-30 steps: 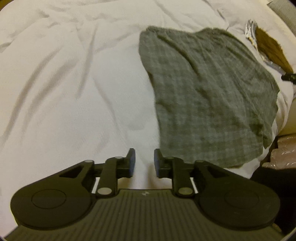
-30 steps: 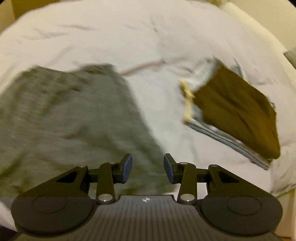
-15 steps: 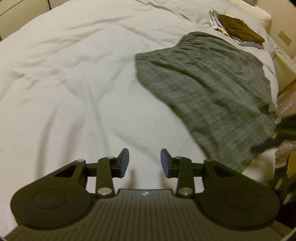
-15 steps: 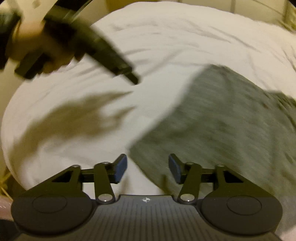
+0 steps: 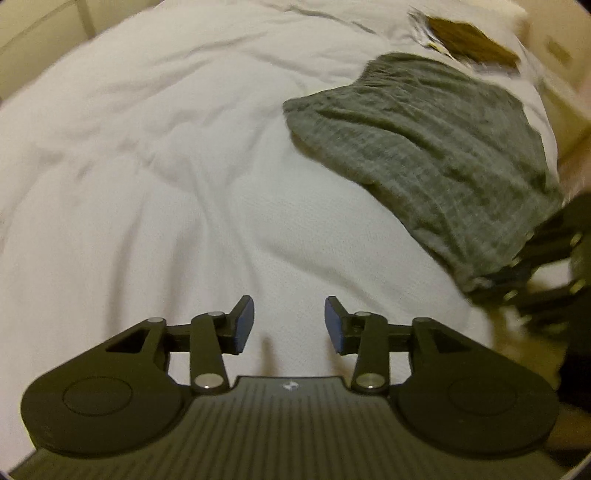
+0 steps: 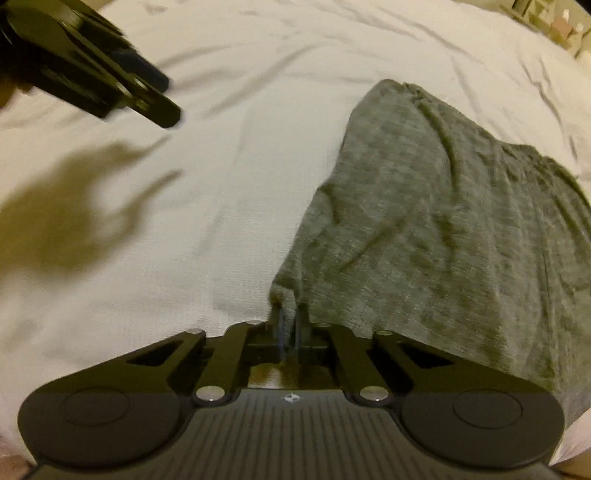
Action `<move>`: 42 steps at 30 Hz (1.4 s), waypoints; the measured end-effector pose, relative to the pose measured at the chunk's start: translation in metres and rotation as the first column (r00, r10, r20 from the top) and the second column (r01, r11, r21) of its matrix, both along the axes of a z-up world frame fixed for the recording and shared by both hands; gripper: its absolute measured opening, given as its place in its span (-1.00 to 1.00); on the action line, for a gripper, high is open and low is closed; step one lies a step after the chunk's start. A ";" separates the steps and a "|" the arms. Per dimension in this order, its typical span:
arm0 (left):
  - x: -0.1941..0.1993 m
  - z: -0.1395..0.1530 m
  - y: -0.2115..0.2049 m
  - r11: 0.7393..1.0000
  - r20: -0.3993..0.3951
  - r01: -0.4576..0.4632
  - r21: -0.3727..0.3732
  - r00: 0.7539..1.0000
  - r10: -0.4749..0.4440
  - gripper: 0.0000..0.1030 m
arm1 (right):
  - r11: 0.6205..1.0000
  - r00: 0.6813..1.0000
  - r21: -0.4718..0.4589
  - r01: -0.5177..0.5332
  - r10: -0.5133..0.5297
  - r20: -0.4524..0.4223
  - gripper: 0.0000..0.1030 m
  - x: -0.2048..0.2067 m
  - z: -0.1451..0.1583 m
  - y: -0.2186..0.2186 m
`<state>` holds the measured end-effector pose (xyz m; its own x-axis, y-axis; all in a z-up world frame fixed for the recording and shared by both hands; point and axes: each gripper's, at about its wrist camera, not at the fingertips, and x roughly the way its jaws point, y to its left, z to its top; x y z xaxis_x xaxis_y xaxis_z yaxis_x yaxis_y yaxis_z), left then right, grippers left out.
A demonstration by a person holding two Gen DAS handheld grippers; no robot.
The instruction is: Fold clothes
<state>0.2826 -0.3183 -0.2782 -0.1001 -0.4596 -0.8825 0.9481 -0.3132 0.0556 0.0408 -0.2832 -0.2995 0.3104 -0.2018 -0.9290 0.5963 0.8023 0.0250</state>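
1. White duvet (image 5: 155, 155), creased, spread across the whole bed and carrying everything else.
2. Grey checked garment (image 5: 424, 147), gathered along one end like a waistband, probably shorts or a skirt; lying near the bed's right edge as seen from the left wrist, with its lower corner at the bed's near edge. Spread mostly in one broad layer, rumpled, with no crisp fold line visible.
3. Stack of folded clothes (image 5: 469, 35), brown on top with paler pieces beneath, resting toward the far right corner of the bed, just beyond the grey garment. Blurred, so number of pieces not clear.
4. Left gripper (image 5: 289, 325), jaws spread wide and holding nothing, hovering over bare duvet well apart from the grey cloth.
5. Right gripper (image 6: 290, 332), jaws pinched nearly together on the near corner of the grey garment (image 6: 424, 229), cloth bunched between the pads at the bed's near edge.
6. Progress, judged from the above: some pieces already stacked folded; grey garment gripped at one corner and lying open, so likely a fold being started. Equally consistent with a corner just laid down and about to be let go.
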 end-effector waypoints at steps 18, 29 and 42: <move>-0.093 -0.035 -0.147 0.574 0.548 0.819 -0.007 0.484 -0.683 -0.71 | 0.981 0.933 0.181 0.072 -0.130 0.336 -0.91 -0.060 0.082 -0.037; -0.133 0.025 -0.207 0.503 0.456 0.857 0.110 0.406 -0.792 -0.94 | 0.958 0.871 0.146 0.246 -0.285 0.400 -0.91 -0.153 0.140 -0.070; -0.341 0.001 -0.293 0.553 0.442 0.809 0.201 0.429 -0.788 -0.93 | 0.843 0.774 0.185 0.505 -0.537 0.336 -0.91 -0.362 0.110 -0.206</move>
<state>-0.0583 -0.6109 -0.2773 -0.0595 -0.4148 -0.9080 0.1311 -0.9049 0.4048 -0.3212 -0.4893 -0.1898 0.4939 -0.3619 -0.7906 0.8568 0.3572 0.3718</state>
